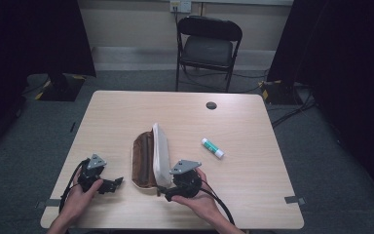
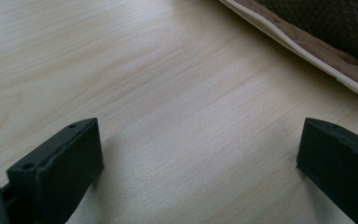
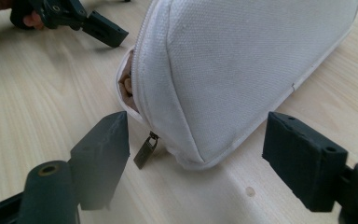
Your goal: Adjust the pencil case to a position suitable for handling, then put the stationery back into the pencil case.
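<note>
Pouch (image 1: 152, 157) mid-table, bare wood around (glue stick (image 1: 213, 147) apart)

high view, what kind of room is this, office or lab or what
Probably a lab or studio set up for recording, not a home. A bare wooden table stands on grey carpet with a folding chair behind it, black curtains hang at both sides, and cables trail across the floor.

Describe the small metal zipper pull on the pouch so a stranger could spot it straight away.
On the pale wooden table, find the white and brown fabric pouch lying open at the middle. At its near end, just ahead of the right gripper, the small dark metal zipper pull hangs off the white zipper edge. It is the pouch's lone metal piece.
</note>
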